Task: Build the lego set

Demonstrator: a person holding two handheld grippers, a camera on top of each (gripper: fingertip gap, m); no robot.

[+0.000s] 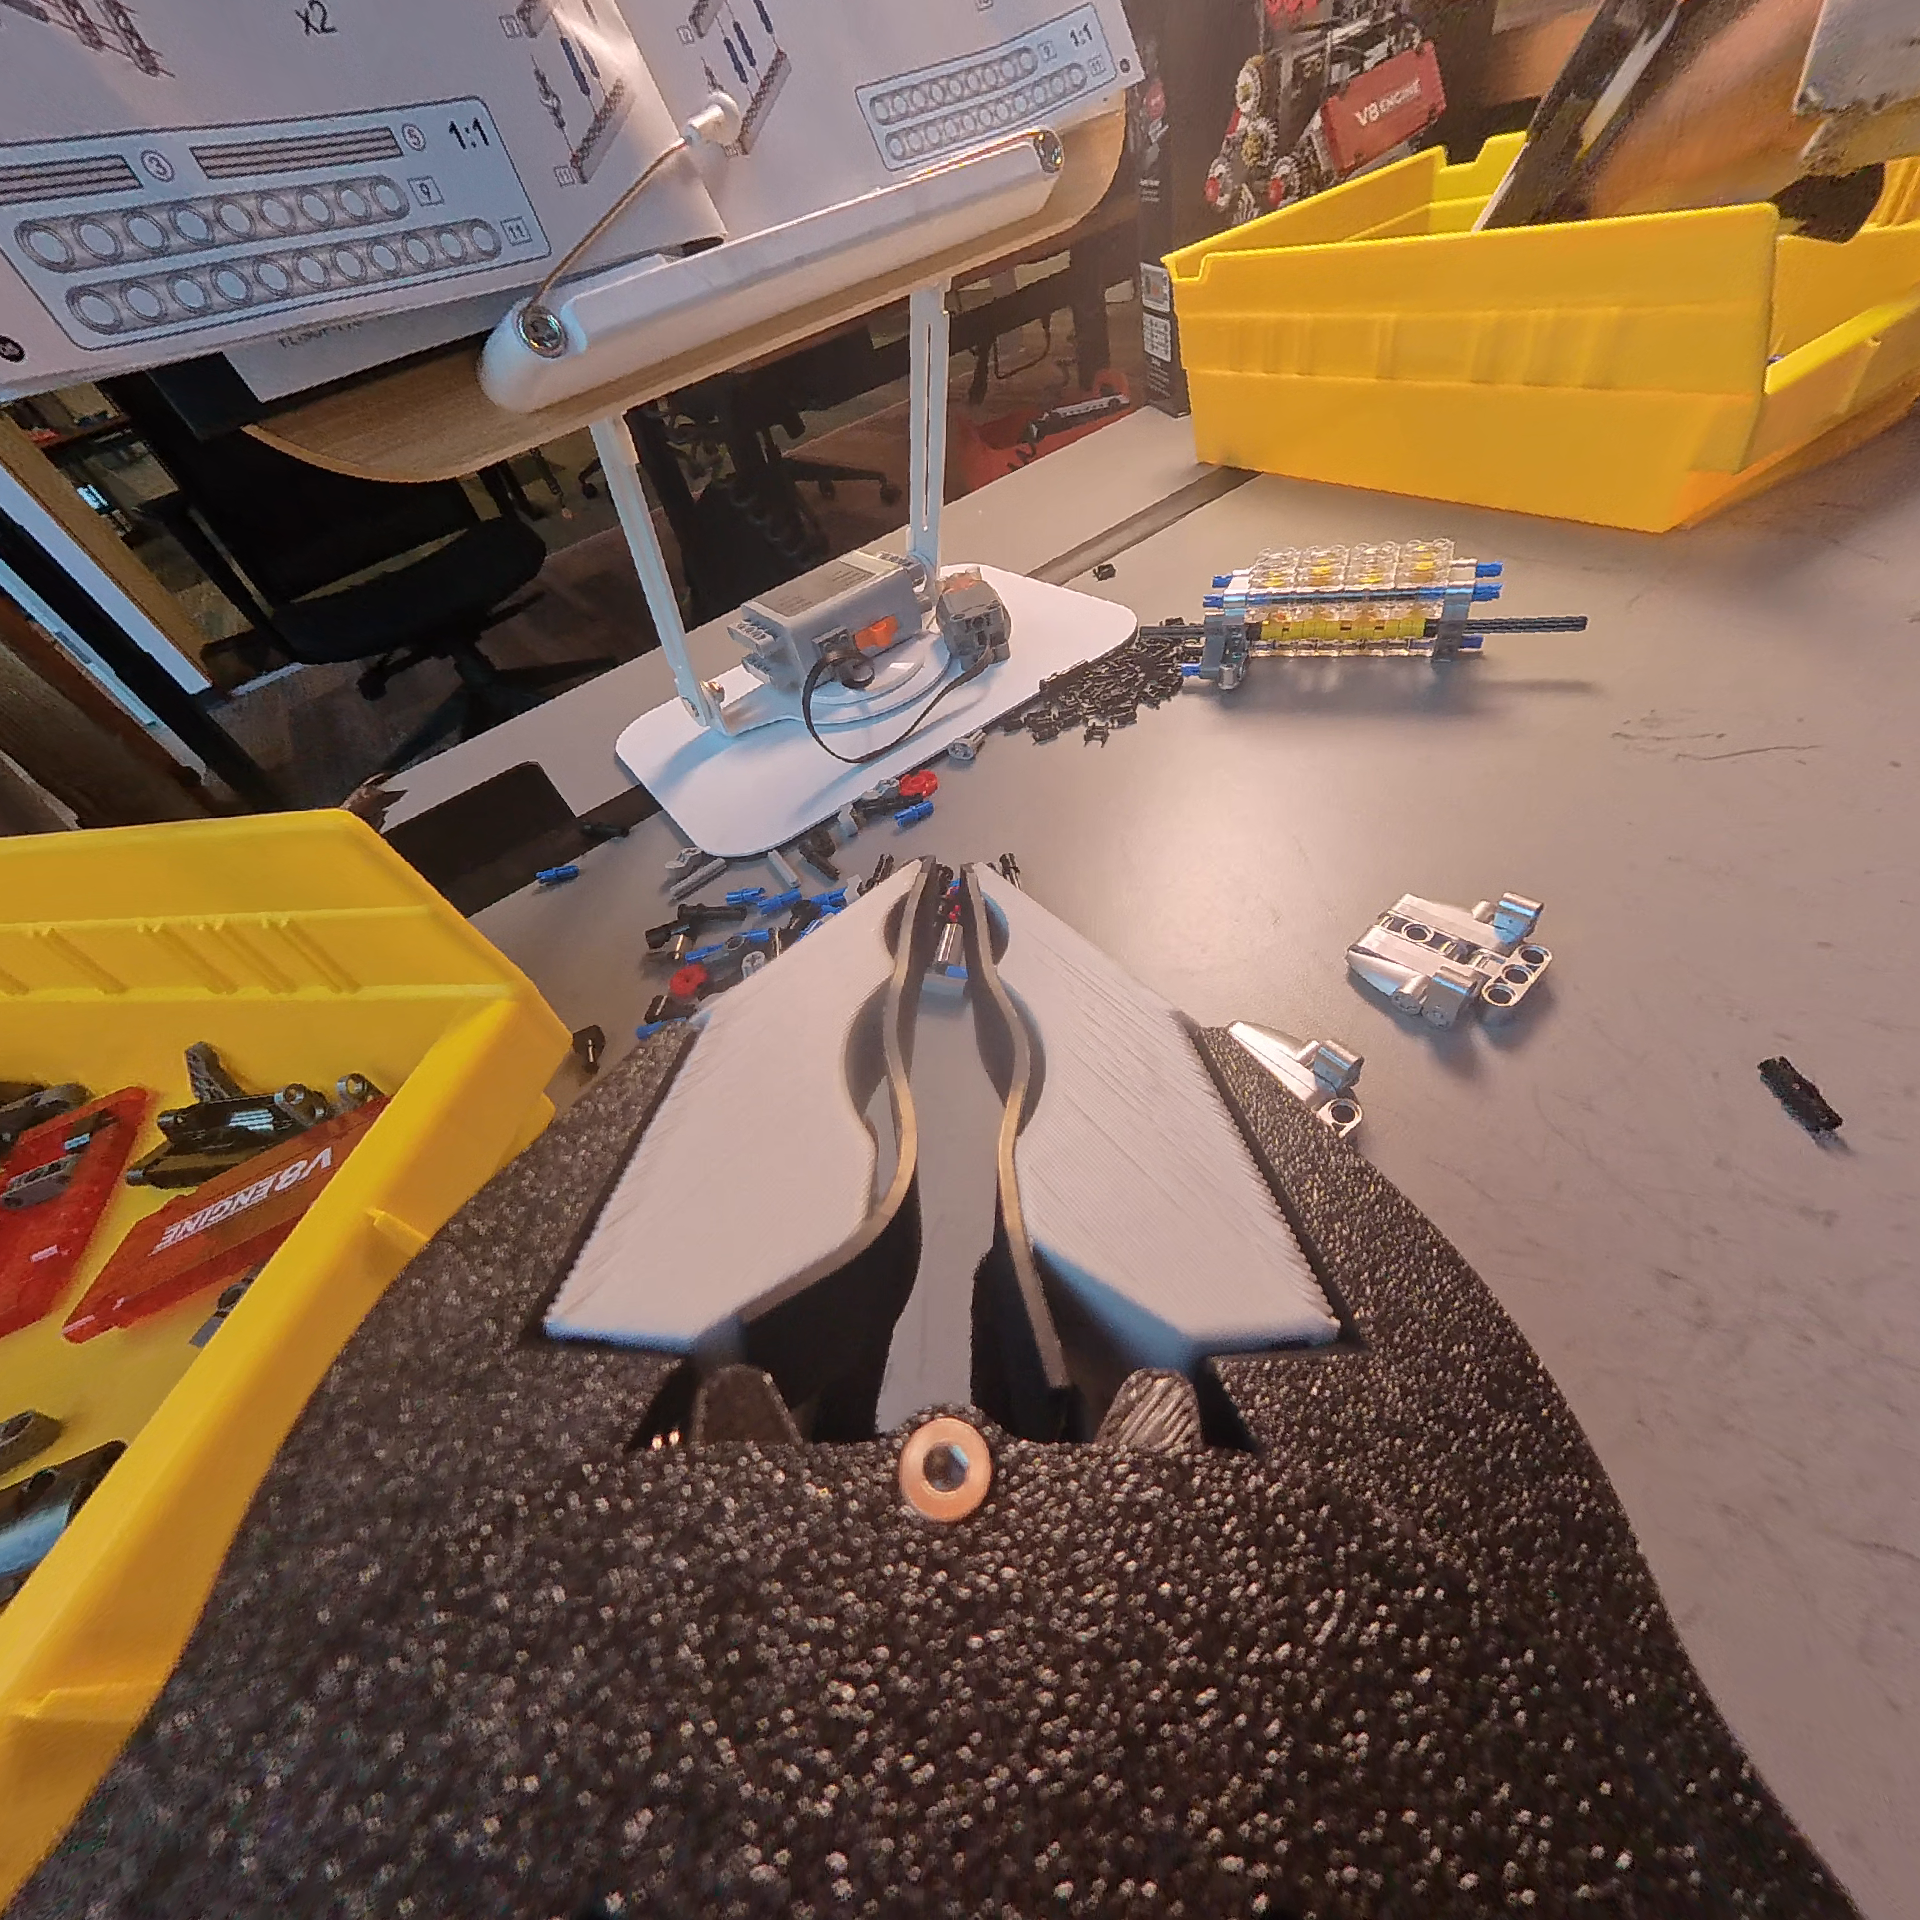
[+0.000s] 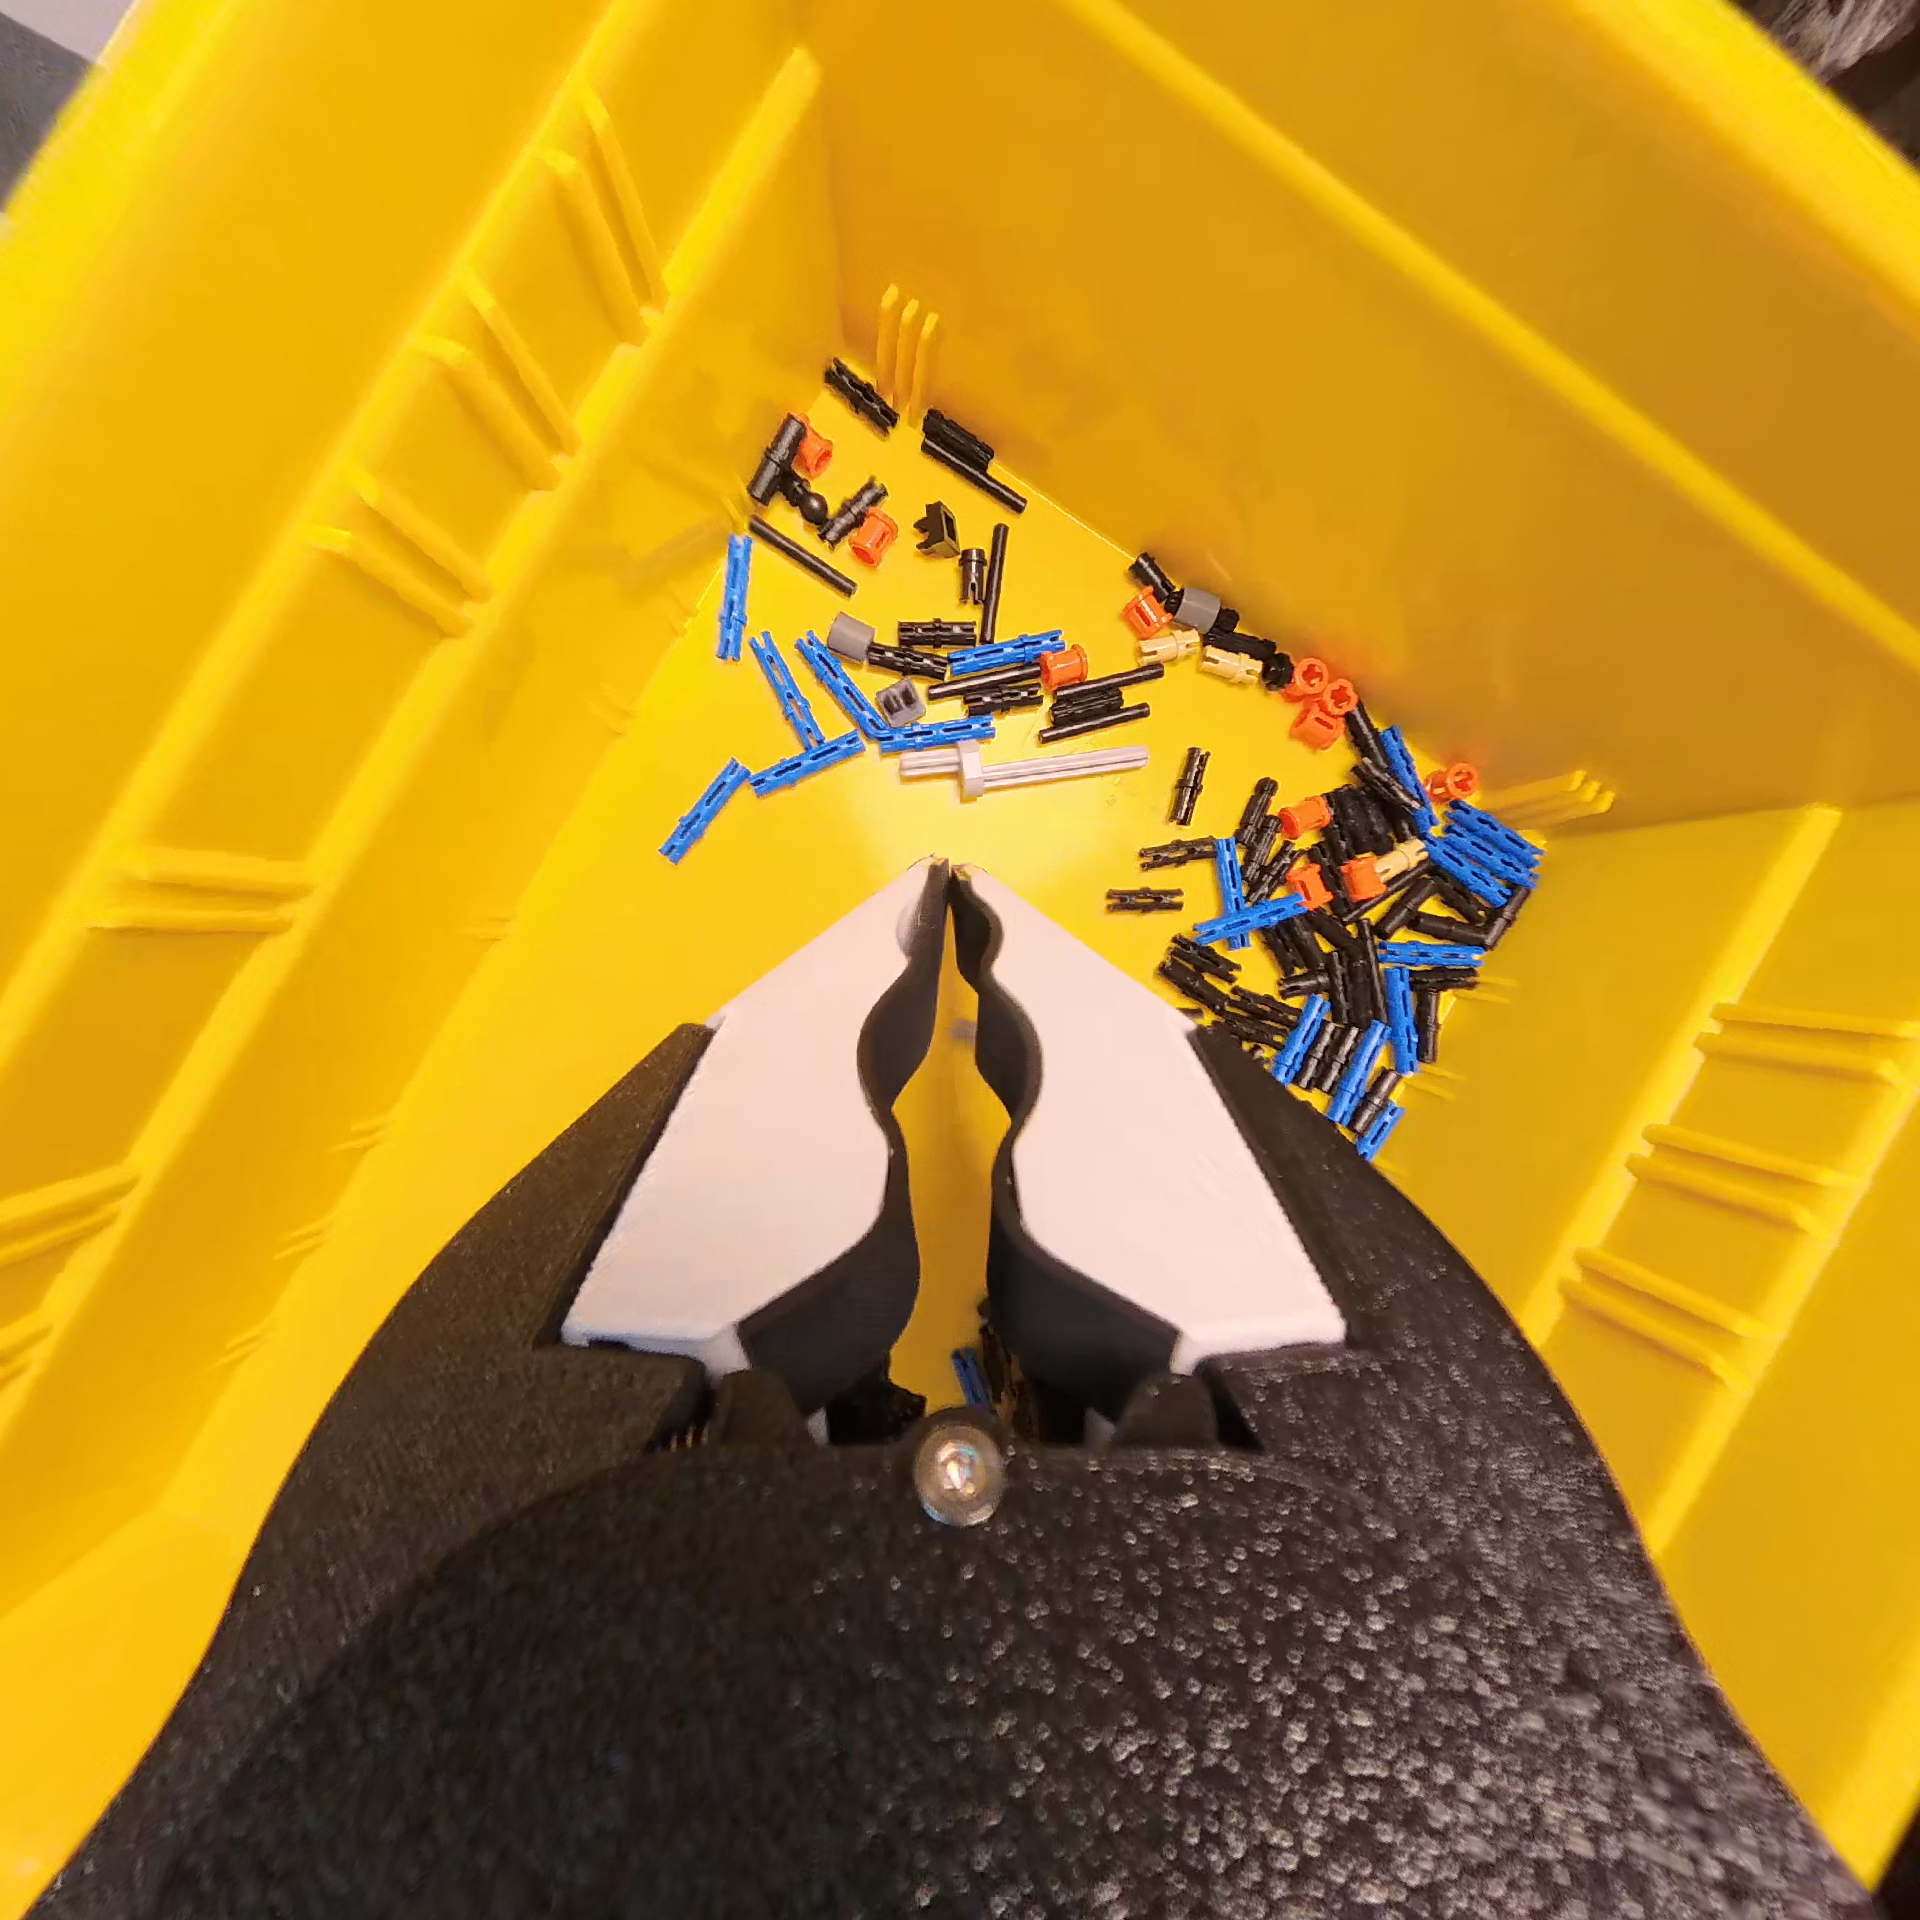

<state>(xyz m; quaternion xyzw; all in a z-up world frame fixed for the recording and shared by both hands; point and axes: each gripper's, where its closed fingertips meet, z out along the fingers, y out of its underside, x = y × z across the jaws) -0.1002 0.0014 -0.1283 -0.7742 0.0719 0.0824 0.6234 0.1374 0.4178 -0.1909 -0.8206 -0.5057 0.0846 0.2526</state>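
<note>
In the left wrist view my left gripper hangs over a grey table. It is shut on a small silver-grey piece with a blue end, pinched between its black pads. Loose blue, black and red pins lie just under and to the left of its tips. Two silver panel pieces lie to its right. In the right wrist view my right gripper is inside a yellow bin, low over its floor. Its tips are together and I see nothing between them. A light grey axle lies just ahead of the tips.
A heap of blue, black and orange pins fills the bin's right corner. On the table stand a white holder base with a grey battery box, a clear engine block assembly, a yellow bin with red panels at the left, and another yellow bin at the back right. About 50 cm separates my left fingertips from my right.
</note>
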